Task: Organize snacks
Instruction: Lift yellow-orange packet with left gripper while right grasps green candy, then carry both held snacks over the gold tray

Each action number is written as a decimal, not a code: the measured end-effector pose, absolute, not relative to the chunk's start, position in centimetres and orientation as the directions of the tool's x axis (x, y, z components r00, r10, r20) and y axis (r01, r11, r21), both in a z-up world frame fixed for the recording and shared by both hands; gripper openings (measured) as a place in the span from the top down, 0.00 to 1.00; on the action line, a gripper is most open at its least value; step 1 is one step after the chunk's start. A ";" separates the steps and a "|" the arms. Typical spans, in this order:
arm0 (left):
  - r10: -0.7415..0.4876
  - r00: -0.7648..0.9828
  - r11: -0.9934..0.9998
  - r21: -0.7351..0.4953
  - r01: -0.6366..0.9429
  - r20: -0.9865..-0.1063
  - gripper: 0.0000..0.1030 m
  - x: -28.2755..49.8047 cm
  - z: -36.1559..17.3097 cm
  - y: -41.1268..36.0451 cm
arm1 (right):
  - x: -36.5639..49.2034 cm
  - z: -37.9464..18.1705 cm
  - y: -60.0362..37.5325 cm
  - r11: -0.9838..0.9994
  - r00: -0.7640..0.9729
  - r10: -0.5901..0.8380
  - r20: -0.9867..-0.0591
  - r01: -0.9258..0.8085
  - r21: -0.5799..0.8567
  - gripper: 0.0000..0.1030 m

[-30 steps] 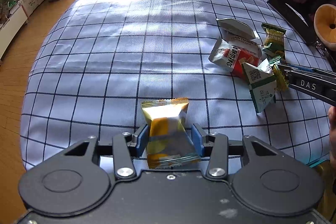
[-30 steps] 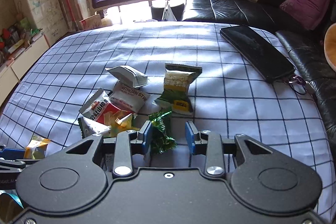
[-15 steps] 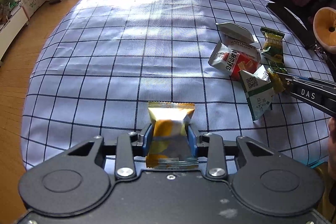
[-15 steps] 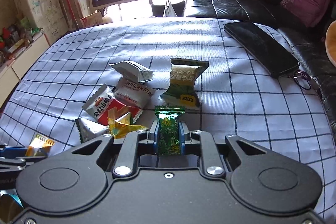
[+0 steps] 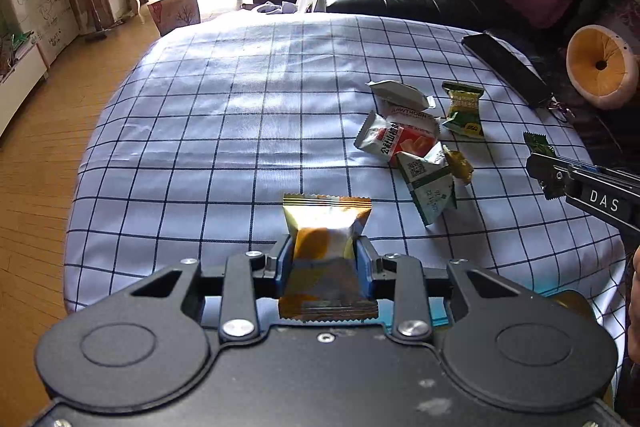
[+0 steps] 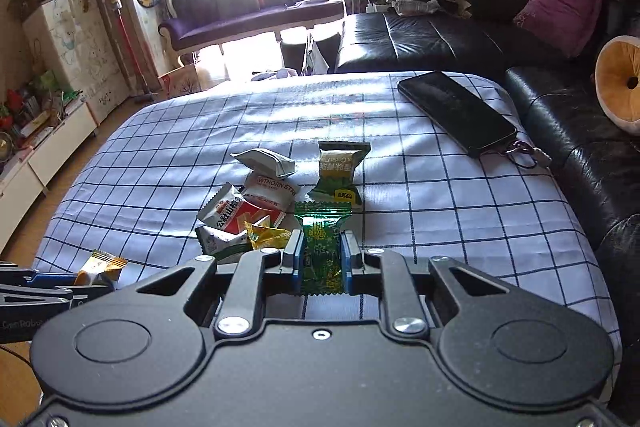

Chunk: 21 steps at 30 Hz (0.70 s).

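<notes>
Left gripper (image 5: 323, 254) is clamping the orange-yellow foil snack packet (image 5: 326, 227) at frame bottom-centre, right gripper (image 6: 320, 259) is pinching the green foil candy wrapper (image 6: 322, 247); both probably need level carrying, steady squeeze.

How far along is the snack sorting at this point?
Nothing looks sorted yet. In hand: the left tool is shut on an orange-yellow packet, the right tool on a green packet. Left: the loose pile and a green-yellow packet lie on the checked cloth.
</notes>
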<state>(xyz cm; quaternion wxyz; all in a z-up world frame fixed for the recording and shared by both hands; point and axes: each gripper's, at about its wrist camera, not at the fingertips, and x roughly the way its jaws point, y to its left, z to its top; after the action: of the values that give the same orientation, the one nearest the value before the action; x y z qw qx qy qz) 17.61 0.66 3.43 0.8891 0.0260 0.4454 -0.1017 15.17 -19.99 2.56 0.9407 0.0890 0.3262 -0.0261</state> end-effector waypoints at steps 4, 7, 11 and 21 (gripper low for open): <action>-0.172 0.604 0.974 -0.041 0.225 -0.778 0.68 15.1 4.9 0.6 | 12.7 3.9 -20.0 0.979 0.807 0.013 -0.591 0.110 0.171 0.74; -0.182 0.614 0.970 -0.037 0.242 -0.768 0.68 12.9 5.7 0.7 | 10.7 4.8 -19.7 0.977 0.822 0.022 -0.570 0.103 0.185 0.74; -0.190 0.623 0.966 -0.030 0.258 -0.759 0.68 10.2 6.3 1.0 | 8.1 5.4 -19.5 0.975 0.832 0.035 -0.553 0.092 0.200 0.74; -0.224 0.581 0.957 -0.062 0.285 -0.783 0.68 5.3 5.6 1.6 | 3.6 5.1 -19.0 0.972 0.826 0.043 -0.562 0.095 0.213 0.74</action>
<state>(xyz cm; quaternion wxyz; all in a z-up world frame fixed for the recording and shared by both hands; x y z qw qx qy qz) 5.35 1.56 5.58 0.8883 0.0352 0.4350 -0.1431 3.62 -18.95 5.09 0.9484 0.1168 0.2946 -0.0137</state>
